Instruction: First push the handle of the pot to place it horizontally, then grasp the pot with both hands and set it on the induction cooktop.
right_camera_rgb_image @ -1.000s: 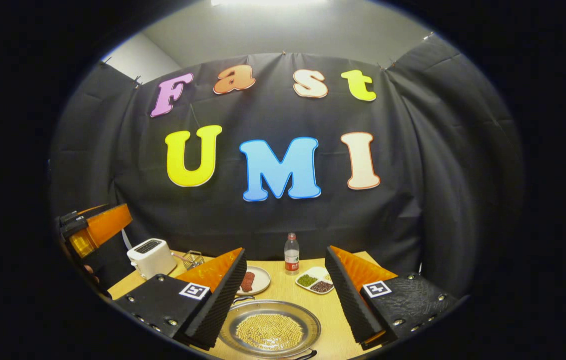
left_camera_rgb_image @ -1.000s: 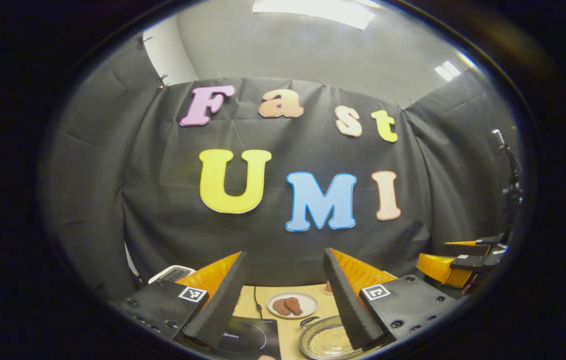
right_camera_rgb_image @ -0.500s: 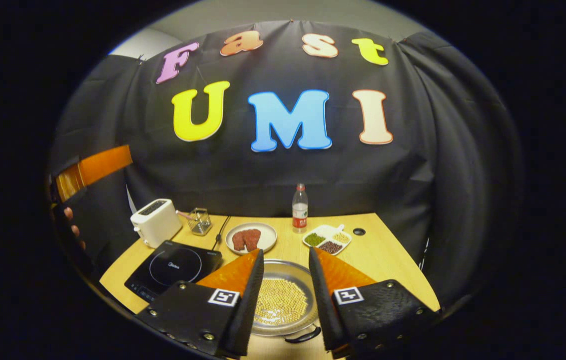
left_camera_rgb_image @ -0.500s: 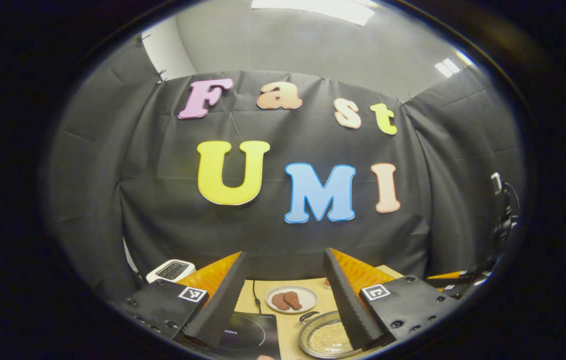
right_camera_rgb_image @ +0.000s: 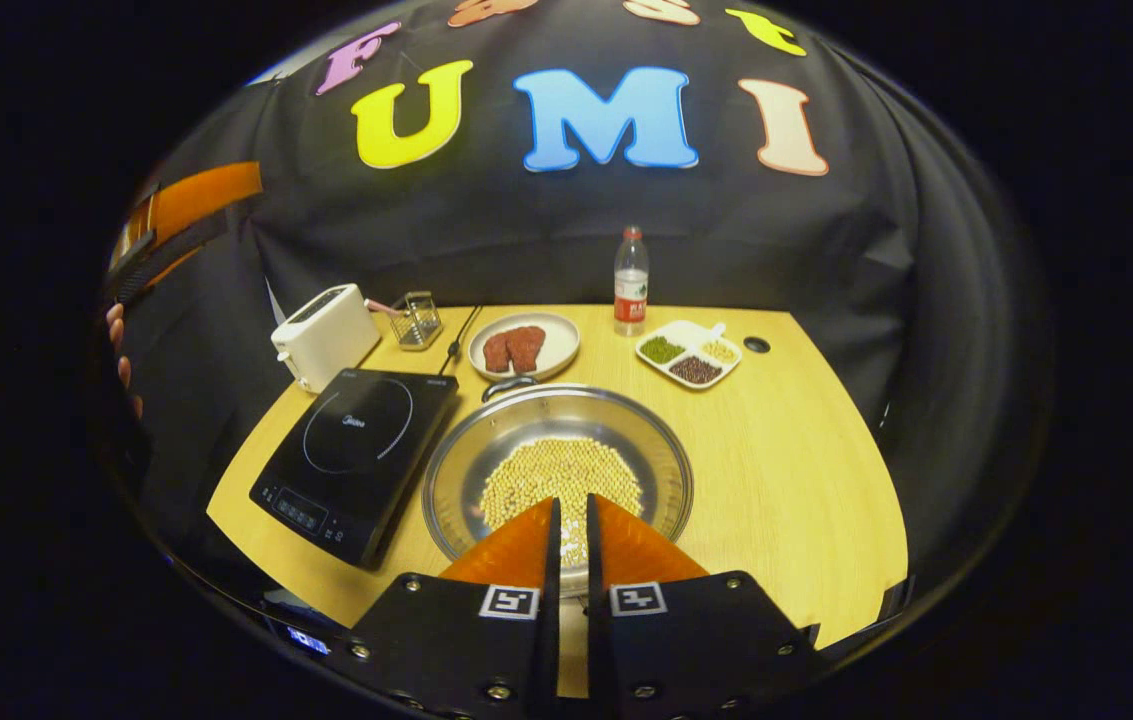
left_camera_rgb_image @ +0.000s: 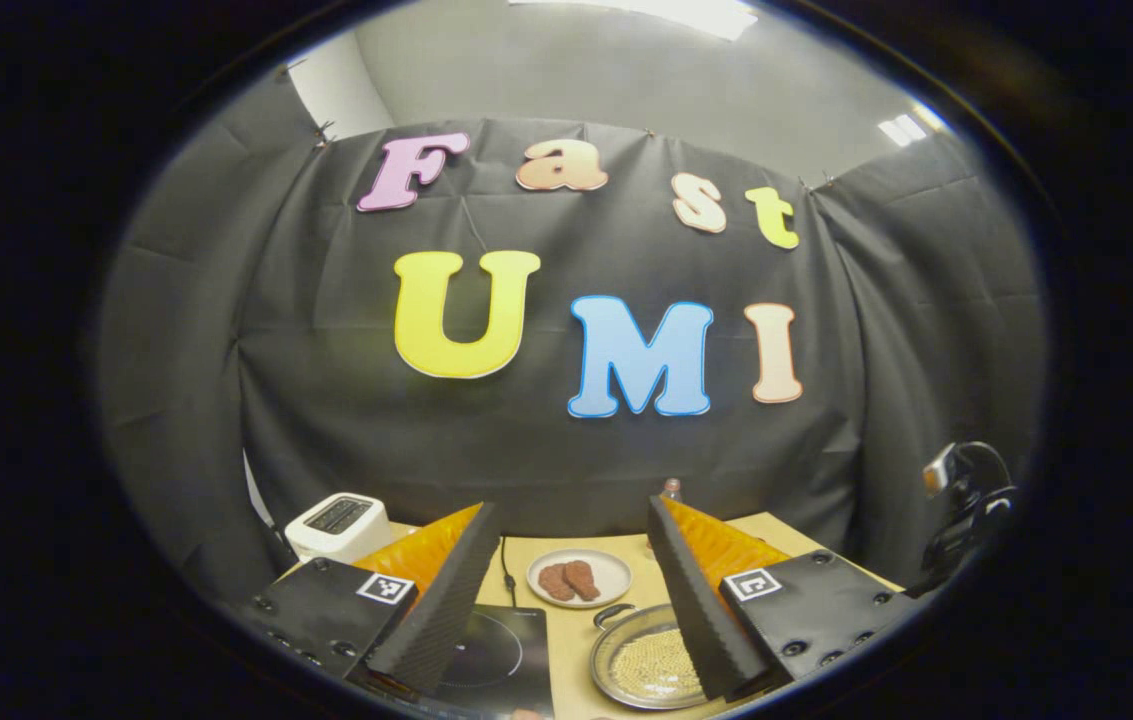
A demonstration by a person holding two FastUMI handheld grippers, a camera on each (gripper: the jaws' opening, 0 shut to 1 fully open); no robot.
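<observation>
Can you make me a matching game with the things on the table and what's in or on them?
Things:
1. pot
2. round plate
3. divided tray
4. induction cooktop

What it has:
A. green, dark and pale beans in separate sections
B. two brownish-red pieces of meat
C. a layer of small yellow beans
D. nothing on its black top, just a drawn circle

Pairs: 1-C, 2-B, 3-A, 4-D

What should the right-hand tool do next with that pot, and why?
Probably lower the right tool, nearly shut above the near rim of the pot, and nudge sideways. The far handle points straight away, not sideways, so the pot likely needs turning first.
</observation>
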